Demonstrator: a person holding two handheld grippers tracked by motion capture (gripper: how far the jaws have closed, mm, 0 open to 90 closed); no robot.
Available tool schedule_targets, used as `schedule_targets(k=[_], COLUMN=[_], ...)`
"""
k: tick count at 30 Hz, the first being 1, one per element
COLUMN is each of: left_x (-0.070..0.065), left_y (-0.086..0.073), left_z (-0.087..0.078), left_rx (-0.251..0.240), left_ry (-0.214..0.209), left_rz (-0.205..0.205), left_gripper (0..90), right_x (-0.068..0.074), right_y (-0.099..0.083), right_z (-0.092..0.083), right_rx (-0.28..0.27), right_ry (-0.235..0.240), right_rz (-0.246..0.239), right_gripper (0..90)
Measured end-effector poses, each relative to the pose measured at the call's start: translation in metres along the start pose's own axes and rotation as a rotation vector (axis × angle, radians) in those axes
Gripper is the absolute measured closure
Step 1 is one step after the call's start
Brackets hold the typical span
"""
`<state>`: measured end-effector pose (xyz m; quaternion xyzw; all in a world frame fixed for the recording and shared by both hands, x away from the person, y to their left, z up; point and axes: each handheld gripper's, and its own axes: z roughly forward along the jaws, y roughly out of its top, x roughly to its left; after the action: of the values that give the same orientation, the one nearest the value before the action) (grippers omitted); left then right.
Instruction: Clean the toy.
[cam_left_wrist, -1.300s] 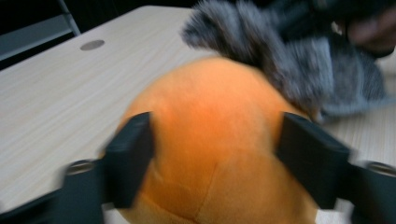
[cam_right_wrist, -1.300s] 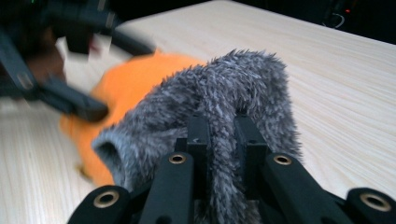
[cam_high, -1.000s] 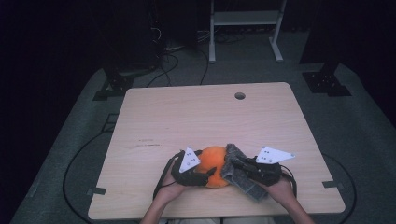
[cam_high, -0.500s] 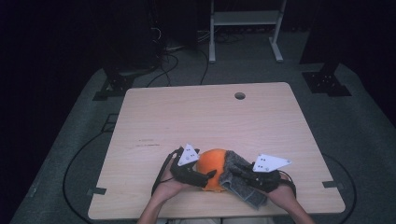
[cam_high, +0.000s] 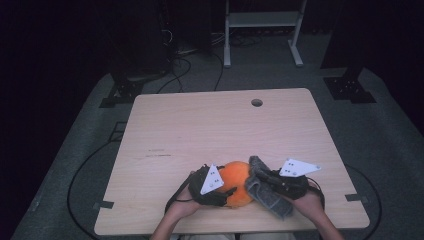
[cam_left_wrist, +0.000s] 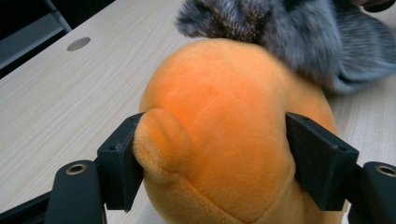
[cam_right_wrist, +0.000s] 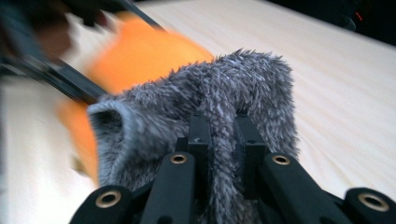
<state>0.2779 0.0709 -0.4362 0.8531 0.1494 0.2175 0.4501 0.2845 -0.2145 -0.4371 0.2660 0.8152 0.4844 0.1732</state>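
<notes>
Since a second ago the right claw (cam_high: 264, 186) has slid a touch toward the orange plush toy (cam_high: 235, 182), dragging the grey fuzzy cloth (cam_high: 265, 192) with it, so the fuzz now sits up against the toy's right side. The toy itself has barely budged.

Left claw (cam_high: 222, 187): its jaws have just been closing in, and the plush is right between them. From the left gripper view both black pads (cam_left_wrist: 122, 161) are pressed into the orange plush (cam_left_wrist: 219, 135), 1 on a little rounded nub on its side, the other on the far flank, so it's clamped on the toy.

Right claw: the 2 jaws are nearly together with a fold of the grey cloth (cam_right_wrist: 210, 112) pinched between them in the right gripper view. The cloth bunches up above the jaws and flops toward the toy, which is a blurry orange blob (cam_right_wrist: 140, 51) behind it.

Placement: the toy sits on the wooden counter (cam_high: 210, 130) near its front edge, well away from the round cable hole (cam_high: 257, 102) at the back. The cloth touches the toy on the side away from the left claw, with part of it hanging toward the counter's front edge. Both of the person's hands come in from that front edge.
</notes>
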Motion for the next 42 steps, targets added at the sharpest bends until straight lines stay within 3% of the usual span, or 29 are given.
schedule_targets(k=[2,4,6,8,9,13,16,19,23,26,28,30,31,33,36,37,40,42], left_x=[0.0,0.001,0.002,0.003,0.005,0.008,0.008,0.009,0.009,0.009,0.009,0.007,0.005,0.001,-0.005,-0.007,-0.012,-0.011], left_y=[-0.001,-0.002,-0.002,-0.004,-0.005,-0.007,-0.008,-0.009,-0.011,-0.011,-0.011,-0.01,-0.008,-0.005,-0.002,-0.001,0.001,0.001], left_z=[0.0,0.0,0.0,-0.001,-0.001,-0.001,-0.002,-0.002,-0.003,-0.002,-0.002,-0.002,-0.001,0.0,0.003,0.003,0.003,0.003], left_rx=[0.001,-0.001,0.002,0.002,0.002,0.003,0.007,0.005,0.003,0.001,-0.002,-0.008,-0.006,-0.008,-0.018,-0.02,-0.015,-0.024], left_ry=[0.001,0.0,0.0,-0.006,-0.011,-0.024,-0.027,-0.026,-0.026,-0.026,-0.024,-0.018,-0.012,-0.005,0.002,0.004,0.003,-0.006], left_rz=[0.003,-0.001,-0.004,-0.015,-0.021,-0.037,-0.042,-0.045,-0.056,-0.054,-0.055,-0.048,-0.044,-0.013,0.031,0.048,0.084,0.078], left_gripper=[25.1,24.5,24.3,24.1,24.0,23.9,23.4,23.0,22.2,21.9,21.7,21.6,21.4,21.3,21.5,21.5,22.1,22.7], right_x=[-0.006,-0.006,0.002,0.008,0.007,-0.006,-0.009,-0.011,-0.01,-0.006,-0.005,-0.006,-0.008,-0.009,-0.001,0.003,0.012,0.007], right_y=[-0.006,-0.003,0.003,0.005,0.003,-0.004,-0.008,-0.008,-0.005,-0.002,-0.002,-0.006,-0.006,-0.001,0.015,0.021,0.023,0.015], right_z=[-0.002,-0.006,-0.006,-0.001,0.001,0.004,0.005,0.004,0.0,-0.008,-0.008,-0.003,-0.001,-0.003,-0.007,-0.005,0.006,0.009], right_rx=[0.036,-0.019,-0.08,-0.063,-0.063,-0.016,0.051,0.067,0.026,-0.07,-0.057,0.021,0.035,-0.007,-0.156,-0.17,-0.114,-0.1], right_ry=[-0.005,0.042,0.089,0.074,0.073,0.037,-0.009,0.0,0.015,0.074,0.087,0.05,0.038,0.047,0.133,0.15,0.133,0.093], right_rz=[0.038,0.092,0.084,0.039,0.04,0.101,0.087,0.116,0.128,0.099,0.085,0.066,0.07,0.111,0.133,0.123,0.062,0.055], right_gripper=[79.4,79.4,79.3,79.1,79.1,79.1,79.0,79.1,79.0,78.7,78.7,78.8,78.9,79.0,79.0,79.0,78.9,79.0])
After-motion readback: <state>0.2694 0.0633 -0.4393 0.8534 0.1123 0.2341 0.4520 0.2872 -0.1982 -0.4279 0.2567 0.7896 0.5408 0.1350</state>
